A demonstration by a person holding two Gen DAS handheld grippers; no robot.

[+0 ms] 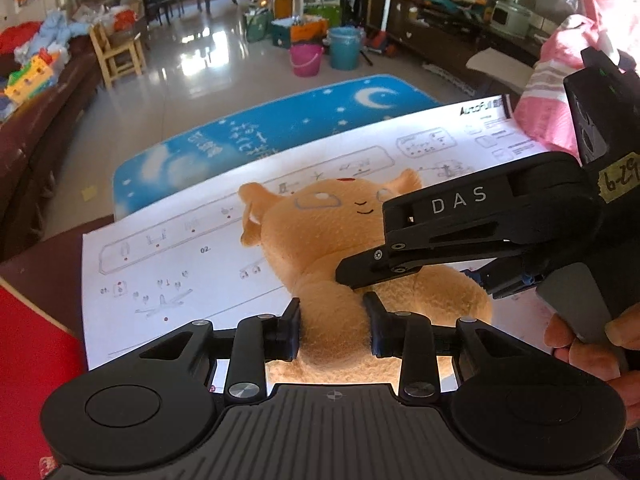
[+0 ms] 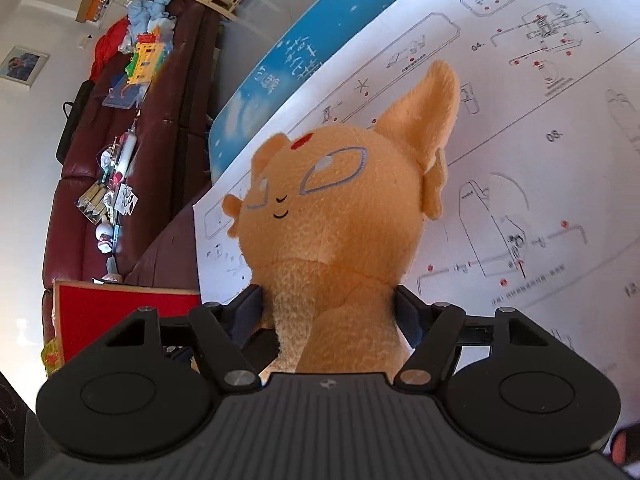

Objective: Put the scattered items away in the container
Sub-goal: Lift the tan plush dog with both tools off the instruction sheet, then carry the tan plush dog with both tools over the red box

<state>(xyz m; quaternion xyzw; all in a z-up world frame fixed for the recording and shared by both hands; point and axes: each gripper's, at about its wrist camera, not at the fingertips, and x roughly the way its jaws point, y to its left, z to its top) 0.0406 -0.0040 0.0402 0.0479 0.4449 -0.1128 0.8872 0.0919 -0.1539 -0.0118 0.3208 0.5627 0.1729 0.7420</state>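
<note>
A bright room with a glossy pale tiled floor [image 1: 192, 68] reflecting window light. A dark red leather sofa [image 2: 120, 184] strewn with toys lines one wall, near a small pale wooden chair [image 1: 118, 54]. Pink [image 1: 306, 60] and turquoise plastic buckets [image 1: 344, 48] stand beyond a blue moon-and-stars rug [image 1: 280, 128].

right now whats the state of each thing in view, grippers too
plush: lying face up on the sheet, gripped by both grippers
left gripper: shut on a limb of the plush
right gripper: shut on the plush's body, jaws wide
sheet: spread flat, printed side up, under the plush
mat: lying flat on the floor beyond the sheet
</note>
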